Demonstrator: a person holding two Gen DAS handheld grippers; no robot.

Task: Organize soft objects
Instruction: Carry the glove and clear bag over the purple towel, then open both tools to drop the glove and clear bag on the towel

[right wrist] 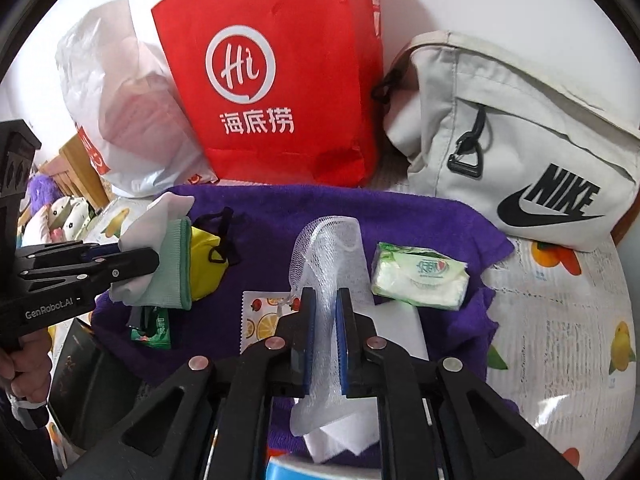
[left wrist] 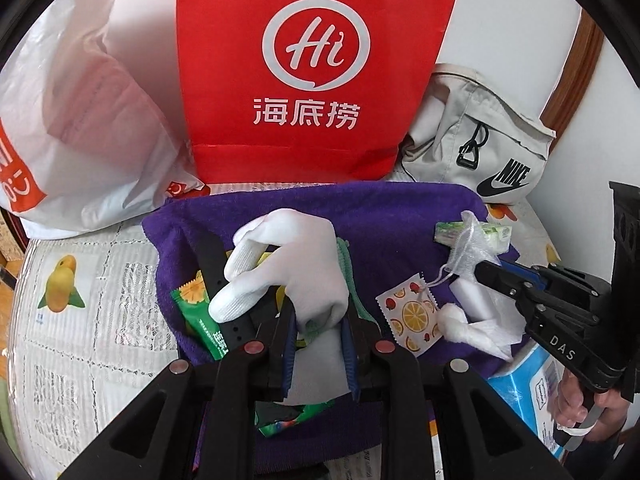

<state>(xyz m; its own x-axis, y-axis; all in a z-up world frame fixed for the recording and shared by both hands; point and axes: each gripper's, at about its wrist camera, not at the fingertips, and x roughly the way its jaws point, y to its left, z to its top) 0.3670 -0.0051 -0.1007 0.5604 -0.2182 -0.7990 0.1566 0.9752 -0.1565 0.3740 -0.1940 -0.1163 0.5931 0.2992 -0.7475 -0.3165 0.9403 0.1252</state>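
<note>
**Both grippers loaded, nothing stowed yet**

I have my left gripper [left wrist: 320,340] closed on a white glove [left wrist: 288,264] with a green cuff; the glove stands up between the pads, fingers curling toward ten o'clock in the left wrist view. My right gripper [right wrist: 326,336] is clamped on a white mesh pouch [right wrist: 328,248], which rises straight toward twelve o'clock from the pads, with white tissue hanging below it.

Both sit over the purple towel [right wrist: 400,216] spread on the fruit-print tabletop [right wrist: 560,340]. On the towel I see a green tissue packet [right wrist: 420,280] at about two o'clock from the right gripper, a fruit-patterned sachet [right wrist: 258,316] at nine o'clock, a yellow pouch [right wrist: 206,264] and a green snack wrapper [right wrist: 154,330] farther toward nine o'clock.

At the back, at twelve o'clock, stand a red paper bag [right wrist: 280,80], a white plastic bag [right wrist: 132,120] at eleven, and a grey Nike bag [right wrist: 520,140] at one to two o'clock.

I judge this as mid-pickup: two soft items gripped, neither placed. The next move likely calls for carrying each to a bag or a tidy spot. Limp mesh and glove may snag, so I'd lift well clear first. Which bag is meant, I cannot tell.
</note>
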